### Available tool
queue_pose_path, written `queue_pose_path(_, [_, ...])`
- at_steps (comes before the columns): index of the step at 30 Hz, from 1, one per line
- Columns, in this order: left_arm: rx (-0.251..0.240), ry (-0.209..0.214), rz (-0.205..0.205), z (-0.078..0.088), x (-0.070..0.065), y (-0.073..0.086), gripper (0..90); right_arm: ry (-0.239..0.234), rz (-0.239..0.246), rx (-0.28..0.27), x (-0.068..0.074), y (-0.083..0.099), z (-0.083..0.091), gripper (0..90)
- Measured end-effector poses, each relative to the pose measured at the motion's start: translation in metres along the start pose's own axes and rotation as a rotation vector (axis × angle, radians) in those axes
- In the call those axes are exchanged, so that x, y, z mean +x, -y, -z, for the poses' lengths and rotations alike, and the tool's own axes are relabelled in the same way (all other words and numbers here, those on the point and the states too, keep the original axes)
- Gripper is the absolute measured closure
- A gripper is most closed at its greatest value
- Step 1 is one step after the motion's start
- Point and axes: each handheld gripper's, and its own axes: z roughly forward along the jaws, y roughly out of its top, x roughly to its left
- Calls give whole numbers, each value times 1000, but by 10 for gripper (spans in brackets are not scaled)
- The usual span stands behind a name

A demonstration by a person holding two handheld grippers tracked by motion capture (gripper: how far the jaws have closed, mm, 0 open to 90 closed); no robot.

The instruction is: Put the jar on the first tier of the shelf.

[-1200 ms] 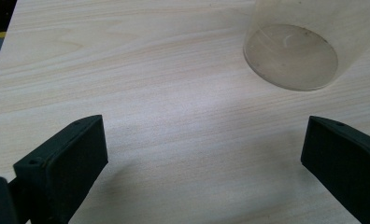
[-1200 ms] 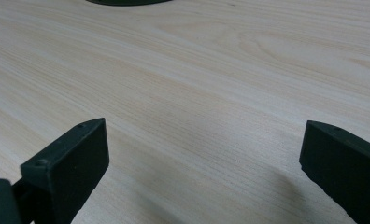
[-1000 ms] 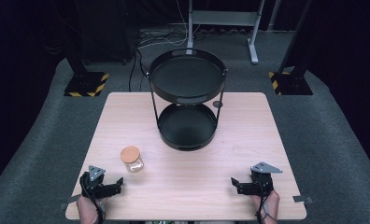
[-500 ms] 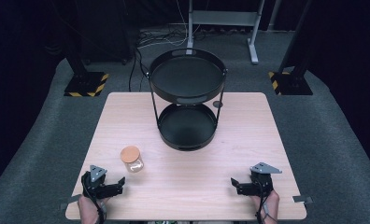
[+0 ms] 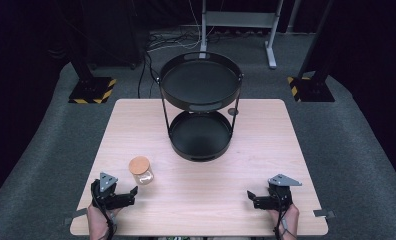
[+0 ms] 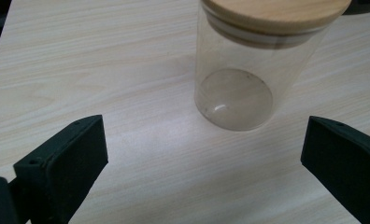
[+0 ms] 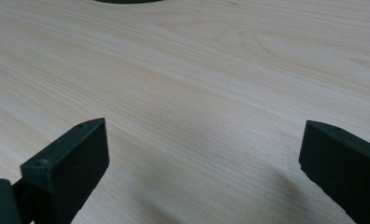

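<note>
Jaws first, on your left: the left gripper [image 5: 132,191] has them spread wide with nothing between them, resting low at the near left corner of the light wooden table [image 5: 266,150]. Your left hand [image 5: 100,220] comes in from the bottom edge and points the tool forward and a little rightward. Just ahead of its tips stands the small clear glass jar with a round wooden lid [image 5: 141,170], upright, near the gripper but not touching it. In the left gripper view the jar [image 6: 248,70] sits beyond the two black jaws, right of the middle of the gap, with bare wood between it and either jaw.

Farther back, at the table's centre, you have the black round two-tier metal tray stand [image 5: 201,107], well apart from the jar and both tools; both of its trays look bare.

On your right, the right gripper [image 5: 251,195] lies near the front right part of the table, held by your right hand [image 5: 281,215] and aimed leftward across the wood. Its jaws likewise stand far apart, and in the right gripper view plain wood grain [image 7: 197,93] lies between them.
</note>
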Motion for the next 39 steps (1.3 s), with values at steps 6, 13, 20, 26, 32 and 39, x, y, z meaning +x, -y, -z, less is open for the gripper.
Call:
queue_pose_path(6, [-10, 10, -8, 0, -4, -8, 4, -1, -2, 0, 0, 0, 0, 9])
queue_pose_path(13, [-26, 30, -14, -1, -9, -19, 3, -2, 0, 1, 0, 0, 0, 9])
queue_pose_path(20, [-30, 39, -18, -5, -13, -29, 1, -2, -1, 3, 0, 0, 0, 9])
queue_pose_path(26, [-33, 38, -8, -9, -15, -34, 1, -2, 0, 4, 0, 0, 0, 9])
queue_pose_path(32, [-31, 31, -2, -14, -17, -39, 1, -2, 0, 6, 0, 0, -1, 9])
queue_pose_path(39, [-34, 26, -6, -19, -23, -44, 1, 2, 4, 11, 0, 0, -1, 10])
